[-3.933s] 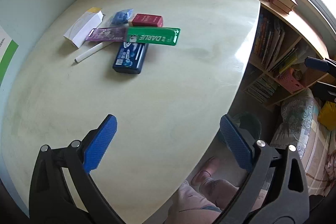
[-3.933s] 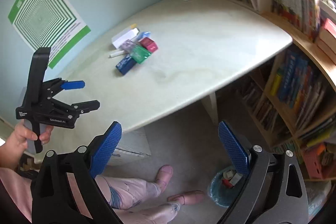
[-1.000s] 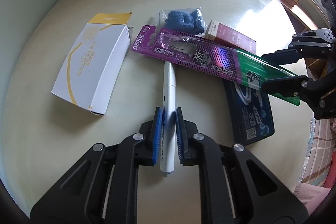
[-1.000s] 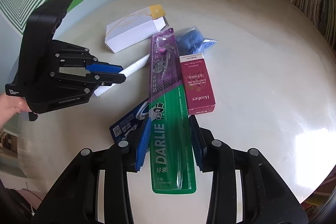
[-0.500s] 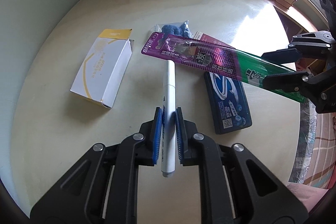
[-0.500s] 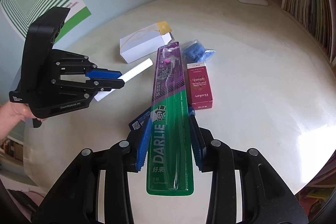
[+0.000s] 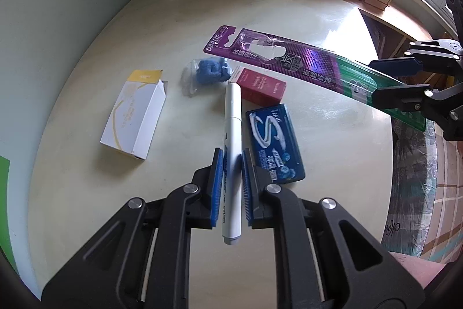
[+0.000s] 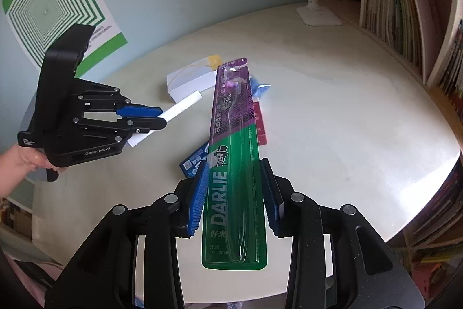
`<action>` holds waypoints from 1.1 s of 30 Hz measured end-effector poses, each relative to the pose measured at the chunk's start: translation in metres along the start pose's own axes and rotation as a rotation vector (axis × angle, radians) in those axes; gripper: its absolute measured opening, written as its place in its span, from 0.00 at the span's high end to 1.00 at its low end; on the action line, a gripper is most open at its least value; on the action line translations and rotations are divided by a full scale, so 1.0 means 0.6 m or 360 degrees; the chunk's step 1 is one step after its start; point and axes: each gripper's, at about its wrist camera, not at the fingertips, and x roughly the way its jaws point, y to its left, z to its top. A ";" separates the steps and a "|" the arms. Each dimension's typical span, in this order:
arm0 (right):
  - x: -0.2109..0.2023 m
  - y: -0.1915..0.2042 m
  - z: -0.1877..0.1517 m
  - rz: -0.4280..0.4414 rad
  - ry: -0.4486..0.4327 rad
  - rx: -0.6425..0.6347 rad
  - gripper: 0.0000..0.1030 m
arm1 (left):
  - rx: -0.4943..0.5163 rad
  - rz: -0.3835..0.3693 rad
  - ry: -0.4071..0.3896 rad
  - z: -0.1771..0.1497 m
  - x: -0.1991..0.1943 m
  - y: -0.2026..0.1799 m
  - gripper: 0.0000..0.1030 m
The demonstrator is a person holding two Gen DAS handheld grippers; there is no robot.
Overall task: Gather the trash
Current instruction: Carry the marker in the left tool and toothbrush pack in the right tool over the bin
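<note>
Above the tabletop point(image 7: 332, 152) my right hand-held gripper point(image 8: 235, 197) clamps the Darlie toothbrush pack point(image 8: 234, 152) and my left hand-held gripper point(image 7: 233, 187) pinches the white pen point(image 7: 232, 152), both lifted; next, I'd carry them to a bin.

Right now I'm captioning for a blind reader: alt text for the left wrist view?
The left tongs clamp a white pen above a pale table; boxes lie below, and the right tongs hold a toothbrush pack.
</note>
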 end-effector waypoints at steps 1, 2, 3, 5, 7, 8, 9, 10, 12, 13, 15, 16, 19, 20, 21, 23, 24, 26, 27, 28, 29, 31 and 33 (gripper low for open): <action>-0.006 -0.006 -0.003 -0.0009 -0.0010 0.0013 0.64 | 0.0017 -0.0007 -0.0006 0.004 -0.003 -0.011 0.89; -0.016 -0.014 -0.010 -0.0023 -0.0023 0.0033 0.64 | 0.0038 -0.0010 -0.0012 0.009 -0.006 -0.023 0.89; -0.027 -0.022 -0.018 -0.0037 -0.0036 0.0051 0.64 | 0.0060 -0.0016 -0.0017 0.015 -0.009 -0.036 0.89; -0.047 -0.038 -0.034 -0.0067 -0.0061 0.0088 0.64 | 0.0102 -0.0033 -0.0025 0.026 -0.012 -0.060 0.89; -0.070 -0.053 -0.055 -0.0105 -0.0083 0.0130 0.64 | 0.0156 -0.0058 -0.0029 0.038 -0.012 -0.090 0.89; -0.079 -0.060 -0.063 -0.0121 -0.0091 0.0151 0.64 | 0.0177 -0.0069 -0.0029 0.040 -0.011 -0.101 0.89; -0.089 -0.068 -0.074 -0.0137 -0.0100 0.0174 0.64 | 0.0201 -0.0083 -0.0028 0.046 -0.009 -0.114 0.89; -0.100 -0.077 -0.085 -0.0158 -0.0108 0.0199 0.64 | 0.0240 -0.0101 -0.0028 0.053 -0.007 -0.136 0.89; -0.123 -0.097 -0.113 -0.0198 -0.0128 0.0261 0.64 | 0.0299 -0.0129 -0.0029 0.062 -0.007 -0.167 0.89; -0.137 -0.108 -0.130 -0.0227 -0.0140 0.0296 0.64 | 0.0348 -0.0150 -0.0032 0.068 -0.006 -0.192 0.89; -0.158 -0.126 -0.157 -0.0269 -0.0155 0.0359 0.64 | 0.0419 -0.0190 -0.0034 0.077 -0.003 -0.230 0.89; -0.166 -0.133 -0.170 -0.0289 -0.0160 0.0387 0.64 | 0.0446 -0.0205 -0.0031 0.081 -0.002 -0.246 0.89; -0.195 -0.159 -0.215 -0.0359 -0.0173 0.0489 0.64 | 0.0536 -0.0269 -0.0016 0.090 0.007 -0.302 0.89; -0.207 -0.167 -0.235 -0.0382 -0.0178 0.0530 0.64 | 0.0567 -0.0291 -0.0008 0.093 0.011 -0.322 0.89; -0.216 -0.174 -0.249 -0.0399 -0.0181 0.0563 0.64 | 0.0592 -0.0307 0.0000 0.095 0.014 -0.337 0.89; -0.233 -0.189 -0.285 -0.0444 -0.0180 0.0637 0.64 | 0.0655 -0.0350 0.0023 0.096 0.025 -0.377 0.89; -0.240 -0.194 -0.302 -0.0458 -0.0179 0.0671 0.64 | 0.0692 -0.0371 0.0037 0.095 0.032 -0.400 0.89; -0.252 -0.207 -0.341 -0.0498 -0.0171 0.0747 0.64 | 0.0751 -0.0410 0.0063 0.092 0.043 -0.436 0.89; -0.257 -0.213 -0.361 -0.0511 -0.0167 0.0787 0.64 | 0.0773 -0.0429 0.0077 0.090 0.048 -0.451 0.89; -0.265 -0.217 -0.380 -0.0521 -0.0165 0.0818 0.64 | 0.0796 -0.0461 0.0095 0.089 0.055 -0.471 0.89; -0.271 -0.223 -0.404 -0.0530 -0.0161 0.0862 0.64 | 0.0818 -0.0497 0.0116 0.086 0.062 -0.490 0.89; -0.278 -0.233 -0.442 -0.0549 -0.0149 0.0939 0.64 | 0.0874 -0.0526 0.0141 0.080 0.072 -0.525 0.89; -0.284 -0.244 -0.484 -0.0569 -0.0132 0.1029 0.64 | 0.0939 -0.0546 0.0162 0.073 0.084 -0.560 0.89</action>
